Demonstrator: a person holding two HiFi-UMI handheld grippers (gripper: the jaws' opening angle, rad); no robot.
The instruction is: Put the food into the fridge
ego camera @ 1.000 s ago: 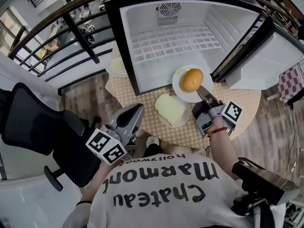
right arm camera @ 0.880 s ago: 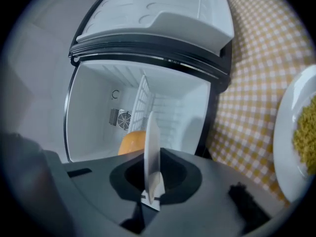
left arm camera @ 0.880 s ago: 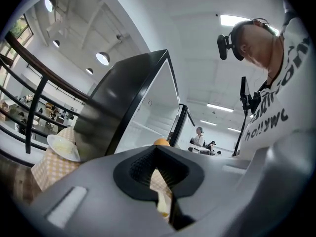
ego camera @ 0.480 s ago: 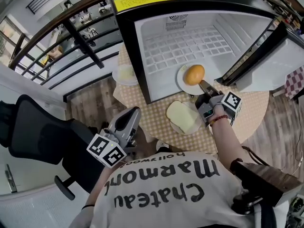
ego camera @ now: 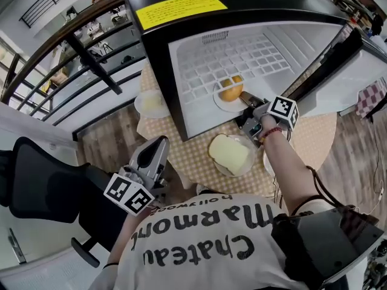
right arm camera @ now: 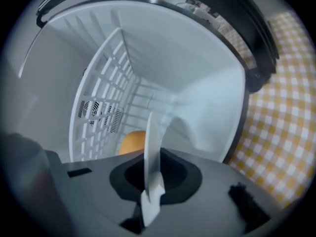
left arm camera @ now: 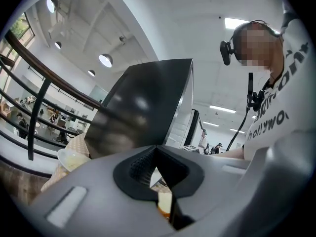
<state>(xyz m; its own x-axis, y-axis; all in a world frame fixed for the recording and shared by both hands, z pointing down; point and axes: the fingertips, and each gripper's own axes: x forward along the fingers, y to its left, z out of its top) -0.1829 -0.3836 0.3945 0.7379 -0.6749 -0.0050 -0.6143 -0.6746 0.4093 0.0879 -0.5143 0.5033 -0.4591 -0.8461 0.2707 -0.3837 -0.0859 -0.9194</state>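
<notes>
A round orange food (ego camera: 231, 88) sits on a white plate (ego camera: 225, 99) inside the open fridge (ego camera: 181, 71), below its white wire shelf (ego camera: 248, 56). My right gripper (ego camera: 245, 96) is shut on the plate's near rim, at the fridge's mouth. In the right gripper view the plate's rim (right arm camera: 152, 147) stands edge-on between the jaws of the right gripper (right arm camera: 150, 194), with the orange food (right arm camera: 132, 141) behind it. My left gripper (ego camera: 161, 144) hangs low at the left, away from the fridge. In its own view the left gripper (left arm camera: 159, 181) is shut and holds nothing.
A second plate with a pale slice of bread (ego camera: 231, 154) lies on the checked tablecloth (ego camera: 187, 156) in front of the fridge. Another small plate (ego camera: 151, 103) sits left of the fridge. The fridge door (ego camera: 344, 53) stands open at the right. A black office chair (ego camera: 42, 180) is at the left.
My right gripper has carried the plate with the orange food from the fridge's front edge further in, under the wire shelf. The left gripper has barely moved.
</notes>
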